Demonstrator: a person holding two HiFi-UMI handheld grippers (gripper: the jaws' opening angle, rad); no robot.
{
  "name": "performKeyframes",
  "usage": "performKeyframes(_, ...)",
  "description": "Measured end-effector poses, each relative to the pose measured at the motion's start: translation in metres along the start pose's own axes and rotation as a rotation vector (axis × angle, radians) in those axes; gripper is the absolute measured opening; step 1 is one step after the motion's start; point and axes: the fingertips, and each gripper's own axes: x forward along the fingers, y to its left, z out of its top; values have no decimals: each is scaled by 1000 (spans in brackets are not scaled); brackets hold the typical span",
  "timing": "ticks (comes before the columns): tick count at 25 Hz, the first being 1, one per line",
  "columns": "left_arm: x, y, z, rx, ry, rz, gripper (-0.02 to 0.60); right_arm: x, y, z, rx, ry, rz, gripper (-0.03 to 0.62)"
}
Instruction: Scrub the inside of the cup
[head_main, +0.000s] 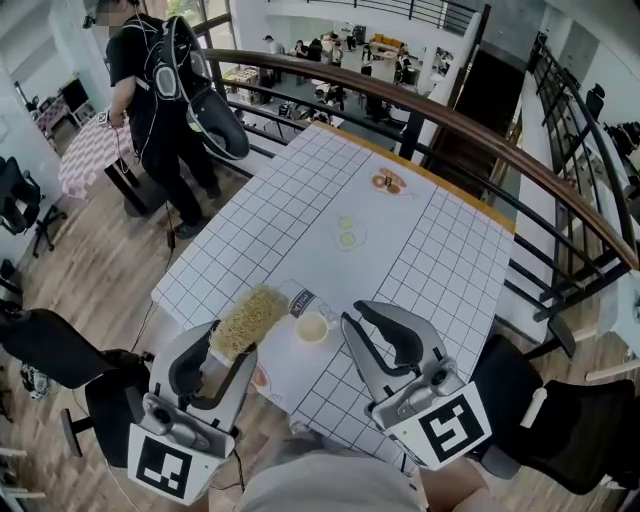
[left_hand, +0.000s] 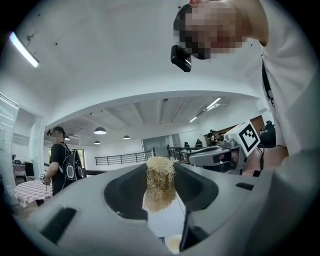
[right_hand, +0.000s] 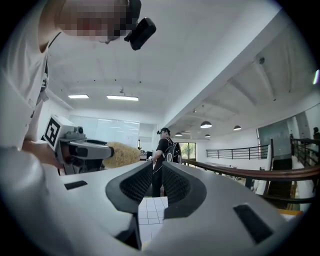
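The left gripper (head_main: 232, 342) (left_hand: 160, 189) has its jaws clamped on a pale yellow fibrous scrubber (head_main: 247, 319) (left_hand: 160, 183), which projects forward beyond the jaw tips and hangs above the near edge of the table (head_main: 440, 262). The right gripper (head_main: 356, 314) (right_hand: 156, 187) has its jaws slightly apart, and the narrow gap between them holds nothing; it is held above the table, well clear of the scrubber. The cup (head_main: 312, 326) (left_hand: 173, 244) stands upright on the grid-patterned tablecloth between the two grippers, mouth upward, just beside the scrubber tip; contact between them cannot be determined. Neither gripper holds the cup. Farther along the table lie two small round items (head_main: 347, 231) and a small plate (head_main: 388, 182). A person wearing a backpack (head_main: 160, 95) stands on the wooden floor beyond the far left corner of the table
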Motion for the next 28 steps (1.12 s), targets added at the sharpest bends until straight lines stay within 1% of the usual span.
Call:
performKeyframes(4, -7, -4, -9, -1, -13, 39, 160, -6, 9, 7, 23, -46, 18, 57)
performKeyframes(6, -9, -7, -15, -15, -4, 48, 160, -12, 13, 10, 50, -84, 26, 54)
performKeyframes(8, -11, -9, -19, -15, -5, 63, 160, -17, 18, 9, 82, -100, 32, 51)
performKeyframes(12, -15, -9, -28, -8, 3, 81, 160, -25, 24, -6, 126, -83, 16, 44)
performKeyframes(16, -18, -9, -37, -20, 23, 82, 160, -29, 27, -16, 93, -56, 17, 34)
performKeyframes(24, -18, -6, -29, -56, 2, 79, 160, -28, 21, -22, 78, -18, 17, 25)
performKeyframes(28, -19, -5, -30, -50, 9, 79, 160, -28, 23, -27, 63, -3, 16, 25)
